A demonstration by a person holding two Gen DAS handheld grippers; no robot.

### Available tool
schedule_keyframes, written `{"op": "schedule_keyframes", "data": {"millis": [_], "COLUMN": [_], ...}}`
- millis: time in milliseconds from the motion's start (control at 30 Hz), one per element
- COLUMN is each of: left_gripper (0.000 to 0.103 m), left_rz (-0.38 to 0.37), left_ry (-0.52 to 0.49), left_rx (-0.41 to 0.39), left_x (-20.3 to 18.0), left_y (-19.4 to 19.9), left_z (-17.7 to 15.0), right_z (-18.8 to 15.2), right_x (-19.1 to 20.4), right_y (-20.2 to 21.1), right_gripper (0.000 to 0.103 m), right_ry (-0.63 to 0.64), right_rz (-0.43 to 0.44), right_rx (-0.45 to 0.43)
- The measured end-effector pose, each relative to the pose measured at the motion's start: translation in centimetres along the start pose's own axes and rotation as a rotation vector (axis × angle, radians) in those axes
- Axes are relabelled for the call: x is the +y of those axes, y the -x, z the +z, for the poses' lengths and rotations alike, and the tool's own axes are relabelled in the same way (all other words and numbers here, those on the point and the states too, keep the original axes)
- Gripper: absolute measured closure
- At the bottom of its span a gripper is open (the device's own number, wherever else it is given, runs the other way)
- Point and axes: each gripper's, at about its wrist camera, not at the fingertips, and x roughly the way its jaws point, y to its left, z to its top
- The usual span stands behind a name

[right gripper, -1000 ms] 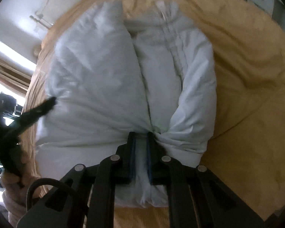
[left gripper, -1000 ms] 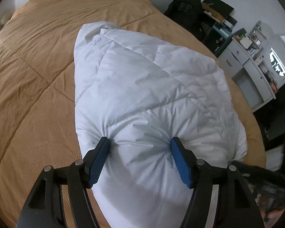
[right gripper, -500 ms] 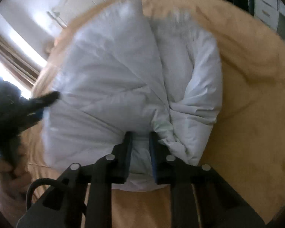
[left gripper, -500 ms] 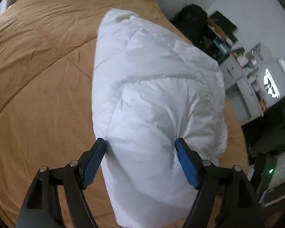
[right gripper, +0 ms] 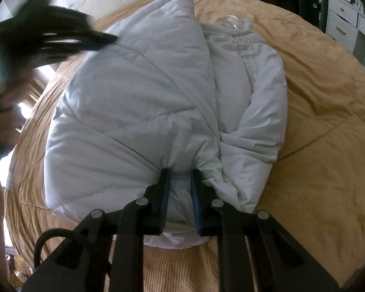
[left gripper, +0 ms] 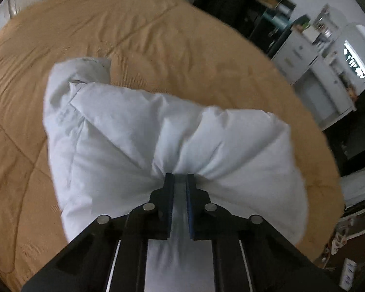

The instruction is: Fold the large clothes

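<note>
Two grippers, both clamped on one white puffy jacket (right gripper: 143,102).
- L gripper (left gripper: 180,182): jaws had just been closing, now narrow, pads pinching a gathered wad of jacket fabric; cloth fanned out from the pinch to both sides.
- R gripper (right gripper: 180,175): narrow, pinching the near hem, a bunch of fabric between the pads.
- Jacket: part-folded, one side flap laid over the front; zipper and collar (right gripper: 238,28) at the far end. Long axis ran away from R gripper, hem near, collar far. L gripper came in from the jacket's side edge, blurred in R view (right gripper: 60,39). Judged: next fold would carry the hem toward the collar; R nearer the hem.
- Surface: bed w/ tan quilted cover (left gripper: 133,31), jacket lying approx. mid-bed.
- Room: white drawers (left gripper: 311,73), dark shelving beyond the bed.
</note>
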Motion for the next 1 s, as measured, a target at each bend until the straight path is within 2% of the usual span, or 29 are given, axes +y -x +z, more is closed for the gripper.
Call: {"op": "schedule_keyframes", "data": {"millis": [67,167,267,367,433,500,567,633,700,767,867,933,1000], "left_gripper": [0.102,0.102,0.102,0.102,0.102,0.102,0.102,0.102,0.102,0.102,0.102,0.102,0.102], "left_rz": [0.049,0.065,0.100,0.064,-0.031,-0.067,-0.053,-0.071,-0.036,-0.011,-0.030,-0.025,-0.059], "left_ry": [0.030,0.073,0.066,0.110,0.135,0.060,-0.046,-0.107,-0.129,-0.093,-0.011,0.014,0.057], "left_rx": [0.039,0.080,0.112,0.113,0.045,0.004,0.011,0.082,0.131,0.191,0.225,0.238,0.233], "left_x": [0.7,1.5,1.8,2.1,1.5,-0.9,-4.1,-7.0,-8.2,-7.7,-6.1,-5.6,-5.2], "left_y": [-2.5,-4.8,-6.2,-4.1,-0.6,2.0,2.6,0.4,-2.6,-6.6,-9.6,-10.1,-8.3], "left_z": [0.8,1.5,2.2,3.6,4.7,5.3,5.1,4.5,4.0,4.0,4.4,4.9,5.3], "right_z": [-0.1,-0.3,-0.4,-0.7,-0.7,-0.8,-1.0,-0.9,-1.1,-1.4,-1.1,-1.0,-0.7], "right_x": [0.1,0.2,0.3,0.8,1.3,1.3,1.2,1.2,1.3,1.4,0.7,0.4,0.5], "right_y": [-0.3,-0.8,-1.4,-1.5,-1.5,-1.2,-1.1,-1.0,-0.9,-0.9,-1.2,-1.4,-1.5], "right_gripper": [0.087,0.087,0.087,0.087,0.087,0.087,0.087,0.087,0.087,0.087,0.087,0.087,0.087], "right_ry": [-0.013,0.001,-0.013,0.012,0.018,0.014,0.007,-0.011,-0.011,-0.012,-0.020,-0.028,-0.029], "right_rz": [0.004,-0.007,-0.012,-0.026,-0.032,-0.022,-0.008,-0.001,-0.006,-0.008,-0.006,-0.003,-0.003], "right_rx": [0.001,0.004,0.008,0.007,0.027,0.032,0.027,0.026,0.021,0.016,0.015,0.016,0.024]}}
